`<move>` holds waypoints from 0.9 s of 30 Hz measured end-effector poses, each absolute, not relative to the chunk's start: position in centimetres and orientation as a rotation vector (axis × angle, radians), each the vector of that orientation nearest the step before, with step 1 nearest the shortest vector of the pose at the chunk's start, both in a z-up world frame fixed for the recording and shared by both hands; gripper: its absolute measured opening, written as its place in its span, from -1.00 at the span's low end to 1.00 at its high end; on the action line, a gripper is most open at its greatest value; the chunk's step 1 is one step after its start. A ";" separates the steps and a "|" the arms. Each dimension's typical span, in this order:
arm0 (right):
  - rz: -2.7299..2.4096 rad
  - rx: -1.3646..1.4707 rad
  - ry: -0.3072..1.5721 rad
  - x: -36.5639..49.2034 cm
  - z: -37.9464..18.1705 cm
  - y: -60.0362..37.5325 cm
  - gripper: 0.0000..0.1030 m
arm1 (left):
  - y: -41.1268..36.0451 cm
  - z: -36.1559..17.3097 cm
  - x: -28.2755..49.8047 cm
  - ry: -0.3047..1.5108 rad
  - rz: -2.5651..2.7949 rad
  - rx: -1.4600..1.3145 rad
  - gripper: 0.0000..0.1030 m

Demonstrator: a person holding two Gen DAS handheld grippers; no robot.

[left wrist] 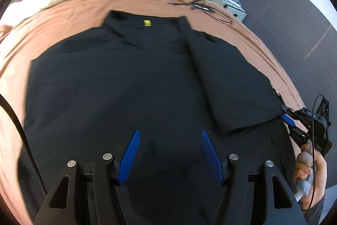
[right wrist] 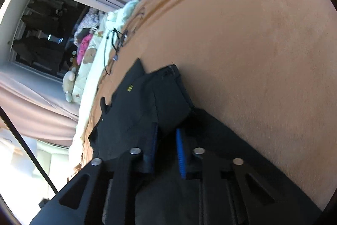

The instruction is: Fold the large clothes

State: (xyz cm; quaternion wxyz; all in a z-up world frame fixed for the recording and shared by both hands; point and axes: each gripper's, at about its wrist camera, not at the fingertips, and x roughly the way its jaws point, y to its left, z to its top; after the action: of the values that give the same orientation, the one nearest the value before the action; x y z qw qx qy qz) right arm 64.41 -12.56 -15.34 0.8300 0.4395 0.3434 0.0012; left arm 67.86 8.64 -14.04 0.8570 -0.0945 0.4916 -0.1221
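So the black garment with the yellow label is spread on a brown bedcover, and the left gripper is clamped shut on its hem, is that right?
Not quite. The left gripper is open, its blue pads spread apart above the black garment with nothing between them, as the left wrist view shows. The rest holds: the garment with its yellow label lies spread on the brown bedcover.

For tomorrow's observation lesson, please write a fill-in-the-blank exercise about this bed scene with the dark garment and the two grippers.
1. The black garment lies spread on a ____ bedspread.
2. The small label near the garment's far edge is ____.
3. The left gripper is ____, with nothing between its blue pads.
4. The right gripper has cloth of the ____ between its pads.

Missing words: brown; yellow; open; garment
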 end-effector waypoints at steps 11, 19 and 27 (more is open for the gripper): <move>0.158 0.792 0.608 62.2 -12.9 -8.2 -0.82 | 3.3 -18.1 70.5 1.132 -0.361 -0.229 -0.66; 0.335 0.716 0.577 61.0 -11.3 -2.4 -0.86 | 6.7 -16.1 68.1 1.116 -0.331 -0.246 -0.67; 0.549 0.668 0.611 58.8 -10.7 5.0 -0.86 | 15.1 -12.9 64.8 1.100 -0.183 -0.241 -0.67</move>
State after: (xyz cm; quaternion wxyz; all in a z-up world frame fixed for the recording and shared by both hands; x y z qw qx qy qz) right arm 58.82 5.01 -10.72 0.8631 0.3186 0.2915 0.2619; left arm 64.83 15.12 -12.90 0.8417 -0.1139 0.5206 -0.0867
